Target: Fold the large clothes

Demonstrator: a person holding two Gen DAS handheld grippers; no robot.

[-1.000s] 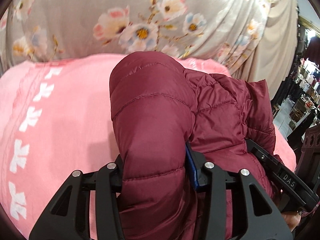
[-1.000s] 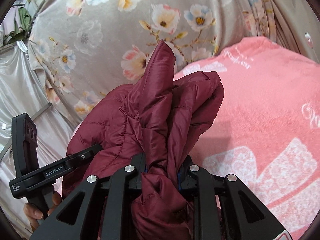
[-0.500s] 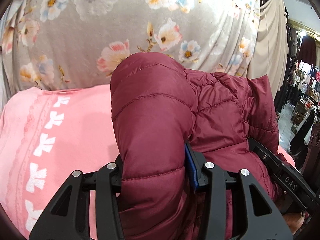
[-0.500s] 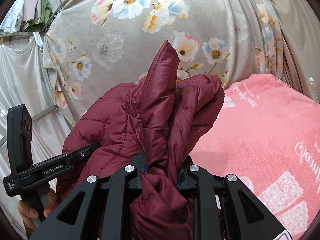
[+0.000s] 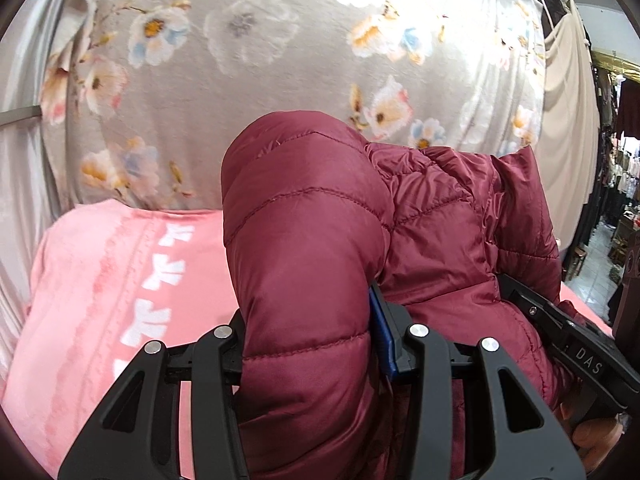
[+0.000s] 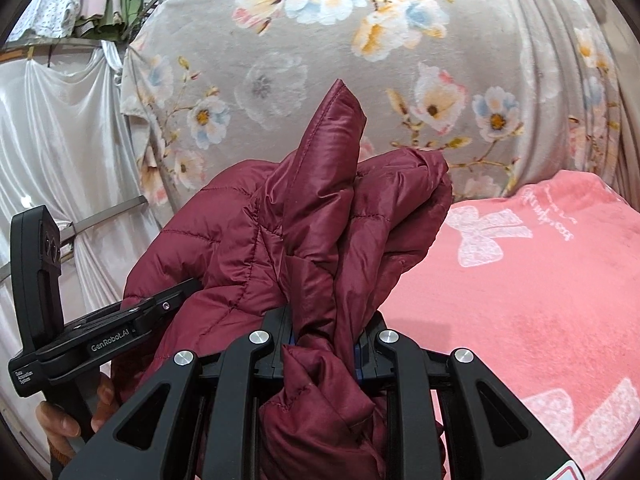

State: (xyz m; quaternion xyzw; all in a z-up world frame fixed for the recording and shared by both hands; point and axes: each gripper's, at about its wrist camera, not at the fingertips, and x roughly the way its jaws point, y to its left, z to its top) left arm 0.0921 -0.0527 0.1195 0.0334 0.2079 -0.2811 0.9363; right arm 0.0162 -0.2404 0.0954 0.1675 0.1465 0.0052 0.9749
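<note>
The left gripper [image 5: 308, 344] clamps a puffy fold of one maroon quilted jacket [image 5: 312, 240]; the right gripper [image 6: 324, 340] pinches a bunched edge of it. The jacket hangs between them above a fuzzy pink blanket [image 6: 540, 300]. Behind hangs a grey floral blanket [image 5: 280, 60].

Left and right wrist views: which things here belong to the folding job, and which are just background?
In the job:
- maroon quilted puffer jacket
- left gripper, clamped on it
- right gripper, clamped on it
- pink plush blanket underneath

Background:
- grey floral hanging cloth
- white satin drape
- beige hanging cloth
</note>
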